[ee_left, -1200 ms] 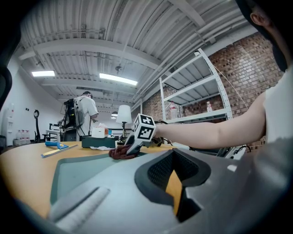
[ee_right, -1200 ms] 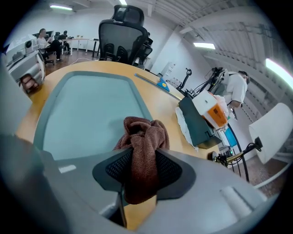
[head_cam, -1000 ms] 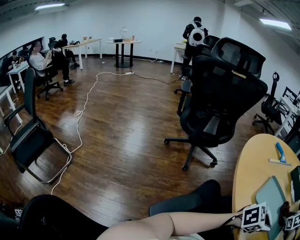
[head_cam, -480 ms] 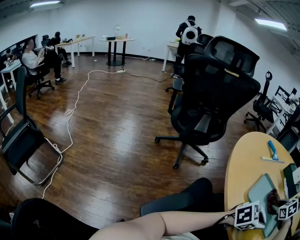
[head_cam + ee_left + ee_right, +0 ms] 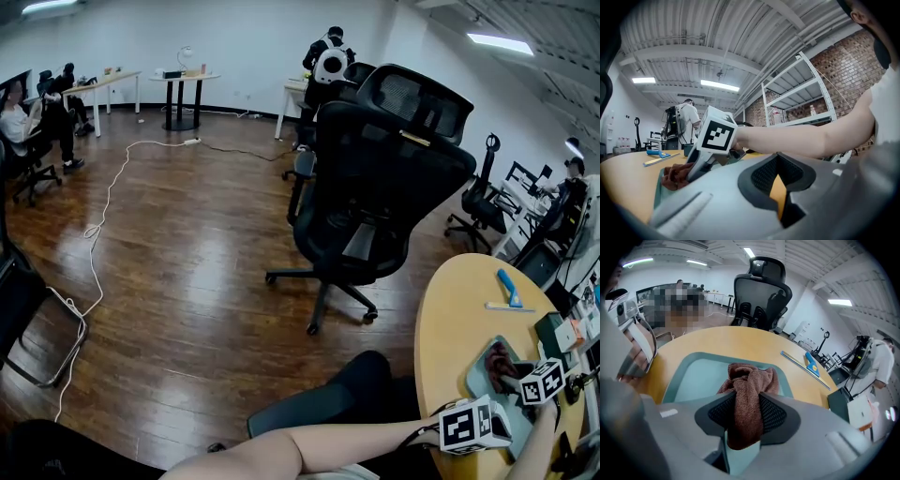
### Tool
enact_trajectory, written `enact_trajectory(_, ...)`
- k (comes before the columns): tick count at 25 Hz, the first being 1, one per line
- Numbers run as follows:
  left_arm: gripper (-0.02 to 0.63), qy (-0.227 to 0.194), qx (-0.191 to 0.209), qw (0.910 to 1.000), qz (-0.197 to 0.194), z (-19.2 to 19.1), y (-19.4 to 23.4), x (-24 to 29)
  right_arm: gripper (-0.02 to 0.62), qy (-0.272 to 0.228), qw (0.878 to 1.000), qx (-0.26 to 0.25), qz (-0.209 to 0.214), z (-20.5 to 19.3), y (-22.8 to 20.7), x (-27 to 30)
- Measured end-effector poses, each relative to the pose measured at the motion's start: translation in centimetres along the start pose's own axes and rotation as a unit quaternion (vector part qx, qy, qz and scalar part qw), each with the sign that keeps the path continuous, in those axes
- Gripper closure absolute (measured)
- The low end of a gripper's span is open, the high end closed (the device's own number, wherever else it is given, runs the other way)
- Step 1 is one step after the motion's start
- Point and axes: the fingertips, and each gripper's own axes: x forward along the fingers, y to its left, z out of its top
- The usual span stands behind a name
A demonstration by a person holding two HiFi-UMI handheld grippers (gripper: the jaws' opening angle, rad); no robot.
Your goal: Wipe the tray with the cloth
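A: Where the cloth (image 5: pixel 751 376) is concerned, what is its position?

B: It is bunched on the tray (image 5: pixel 698 373), toward the far rim. The tray lies flat on the table (image 5: pixel 717 341). The right gripper (image 5: pixel 747 414) is closed on the cloth. Both pads press into a thick fold, and a tail hangs out below the jaws.

A: State of the left gripper (image 5: pixel 779 164)?

B: Its tips meet and nothing is between them. Only a sliver of table shows behind the tips. It hovers over the table just beside the tray. Whether it touches the rim cannot be told.

A: How will the cloth handle?

B: Judged from its pile, it is terry: soft, light, limp, not fragile. It will probably drag and fold rather than slide as a flat pad. The present hold, across the middle of the bunch, looks adequate. A hold on one corner would likely let the rest trail.

A: And the tray?

B: It appears to be thin, smooth plastic, probably light. Under a wiping stroke it may skid on the table. Take hold at the near rim, or press down on a bare corner, with the left gripper.

A: Progress?

B: Most of the tray floor is bare, and no dirt can be made out, so the stage is uncertain. The next move calls for pressing the bunch flat and sweeping toward the near rim.
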Motion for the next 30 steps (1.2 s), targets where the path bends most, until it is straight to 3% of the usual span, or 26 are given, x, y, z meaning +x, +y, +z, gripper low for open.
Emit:
enact_trajectory(7, 0.604, -0.004, 0.002, 1.0, -0.001, 0.2, -0.2, -0.2, 0.451, -0.028, 0.999, -0.007, 0.026, 2.2, 1.3, 0.9)
enact_trajectory(13, 0.604, -0.004, 0.004, 1.0, 0.002, -0.1, 0.1, -0.3, 0.45, -0.029, 0.999, -0.012, 0.037, 1.5, 2.0, 0.4)
enact_trajectory(30, 0.604, 0.002, 0.001, 1.0, 0.004, -0.4, 0.4, 0.0, 0.449, 0.014, 0.999, 0.052, 0.001, -9.4, 0.5, -5.6)
